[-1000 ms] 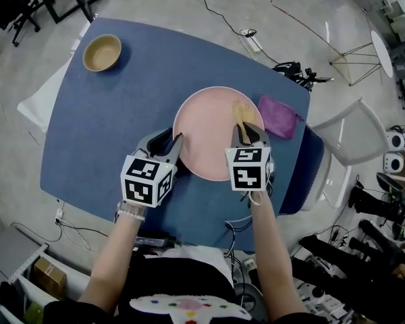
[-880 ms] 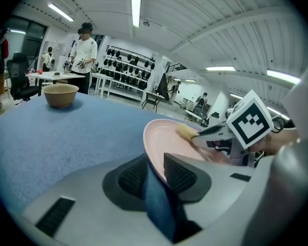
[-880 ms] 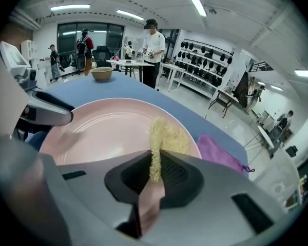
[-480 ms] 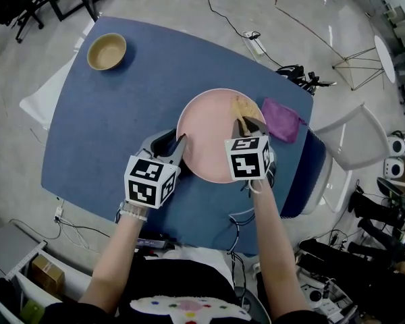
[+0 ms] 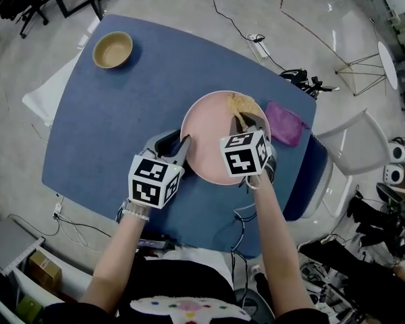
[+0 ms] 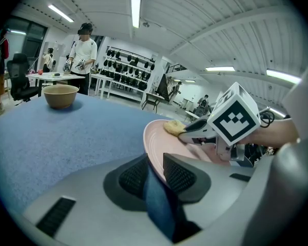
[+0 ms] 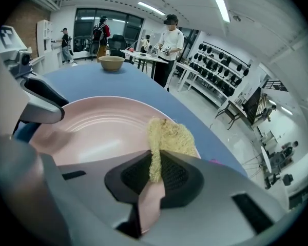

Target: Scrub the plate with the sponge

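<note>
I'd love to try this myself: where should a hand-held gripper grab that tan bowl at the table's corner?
Probably by the rim of the tan bowl, coming from above, one jaw inside, one outside. It stands upright, mouth open upward, and its rounded sides would likely slip from a sideways pinch.

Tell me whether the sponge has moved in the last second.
Yes. In the head view the sponge has slid toward the plate's far rim, away from the person, judged against the purple cloth.
</note>
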A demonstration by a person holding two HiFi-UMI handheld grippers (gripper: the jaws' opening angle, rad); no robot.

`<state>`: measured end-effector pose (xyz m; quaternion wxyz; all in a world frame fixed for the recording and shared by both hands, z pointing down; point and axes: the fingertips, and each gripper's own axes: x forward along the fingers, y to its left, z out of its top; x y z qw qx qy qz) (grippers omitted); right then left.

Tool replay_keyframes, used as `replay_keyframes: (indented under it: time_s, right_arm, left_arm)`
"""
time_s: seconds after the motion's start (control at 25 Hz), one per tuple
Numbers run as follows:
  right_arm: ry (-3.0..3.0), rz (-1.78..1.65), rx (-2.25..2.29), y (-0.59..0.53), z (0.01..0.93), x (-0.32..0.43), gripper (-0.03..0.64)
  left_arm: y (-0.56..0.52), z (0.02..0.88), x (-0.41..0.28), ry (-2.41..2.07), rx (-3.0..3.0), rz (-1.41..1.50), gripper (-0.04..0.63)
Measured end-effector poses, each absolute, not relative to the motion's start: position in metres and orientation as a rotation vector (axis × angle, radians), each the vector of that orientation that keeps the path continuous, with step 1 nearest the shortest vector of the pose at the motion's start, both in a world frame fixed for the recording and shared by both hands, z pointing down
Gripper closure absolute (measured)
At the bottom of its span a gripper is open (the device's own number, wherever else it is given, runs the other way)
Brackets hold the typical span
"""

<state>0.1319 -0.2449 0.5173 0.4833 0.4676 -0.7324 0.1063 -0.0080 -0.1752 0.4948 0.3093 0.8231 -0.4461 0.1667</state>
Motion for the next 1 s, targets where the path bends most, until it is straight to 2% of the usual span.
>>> replay_keyframes:
  time_s: [1.0]
  right_arm:
    - [-1.942,0.011,0.76,-0.213,0.519,0.044,0.575]
  left_arm:
    - [-0.175,0.496,-0.008,-1.192,2.174,0.445,0.494]
